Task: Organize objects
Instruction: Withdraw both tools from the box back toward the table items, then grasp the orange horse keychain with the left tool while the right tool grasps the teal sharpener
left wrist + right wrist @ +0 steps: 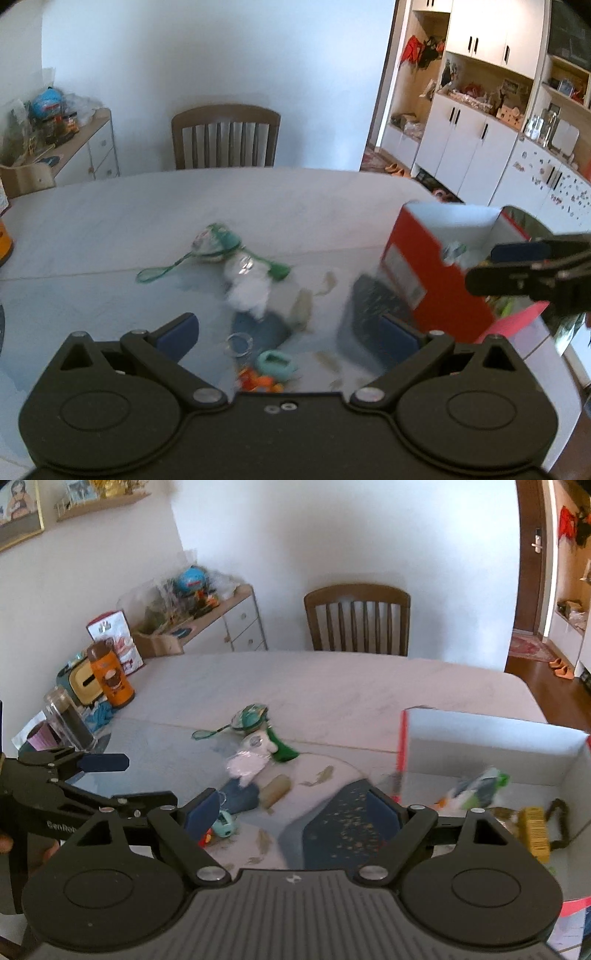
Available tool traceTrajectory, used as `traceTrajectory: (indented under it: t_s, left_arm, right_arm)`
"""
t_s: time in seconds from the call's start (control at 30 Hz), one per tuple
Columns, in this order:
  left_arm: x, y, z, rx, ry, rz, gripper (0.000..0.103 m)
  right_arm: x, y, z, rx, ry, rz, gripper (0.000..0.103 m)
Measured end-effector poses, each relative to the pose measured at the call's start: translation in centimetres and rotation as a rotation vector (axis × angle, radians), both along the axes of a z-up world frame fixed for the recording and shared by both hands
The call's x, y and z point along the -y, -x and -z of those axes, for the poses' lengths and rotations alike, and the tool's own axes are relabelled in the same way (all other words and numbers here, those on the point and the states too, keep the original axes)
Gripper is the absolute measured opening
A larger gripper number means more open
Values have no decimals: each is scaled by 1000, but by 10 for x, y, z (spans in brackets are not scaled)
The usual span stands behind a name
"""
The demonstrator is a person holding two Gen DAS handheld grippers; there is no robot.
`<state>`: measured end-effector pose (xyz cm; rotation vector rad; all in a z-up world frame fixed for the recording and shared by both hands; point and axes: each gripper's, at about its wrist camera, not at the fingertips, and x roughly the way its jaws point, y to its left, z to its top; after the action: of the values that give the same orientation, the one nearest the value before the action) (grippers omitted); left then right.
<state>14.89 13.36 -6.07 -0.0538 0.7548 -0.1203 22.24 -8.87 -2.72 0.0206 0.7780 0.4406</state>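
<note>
Only from the right wrist: inside of the red box (491, 746), white-walled, with a blurred green-and-white packet (476, 786) and a yellow block (535, 830) on its floor, just right of the right tongs (295, 806). Only from the left wrist: white cupboards (476, 147) far off to the right, plus the box's red outer wall (417, 273) just ahead-right of the left tongs (288, 330).

Both tongs spread wide, blue pads well apart, nothing between them, nothing touched.

Between and ahead of the left pads, on the table (147, 206): a small teal case (277, 363), orange bits (258, 382), a clear ring (240, 343). Further ahead, a white bottle (245, 284) lying down, a green net (162, 269), a teal-topped clear ball (214, 242). Much blurred.
</note>
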Motion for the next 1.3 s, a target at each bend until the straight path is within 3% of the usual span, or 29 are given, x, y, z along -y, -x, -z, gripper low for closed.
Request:
traceTrajectory:
  t_s: [0.33, 0.6, 0.77, 0.97, 1.07, 1.3]
  left_arm:
    - [-32, 1, 55, -63, -13, 18, 102]
    - [-36, -6, 79, -80, 8, 49, 102]
    - [-31, -9, 89, -74, -7, 85, 92]
    - [-32, -16, 97, -81, 3, 101, 77]
    - [-31, -18, 100, -86, 8, 105, 73]
    - [-28, -21, 106, -105, 13, 120, 59]
  right_arm:
    - [-56, -19, 44, -103, 68, -23, 86]
    - [-89, -35, 70, -168, 91, -47, 86]
    - [-107, -45, 84, -196, 110, -77, 86]
    - [-124, -54, 101, -229, 142, -108, 67]
    - [-129, -57, 107, -246, 141, -119, 65]
    - [-138, -64, 119, -267, 153, -139, 48]
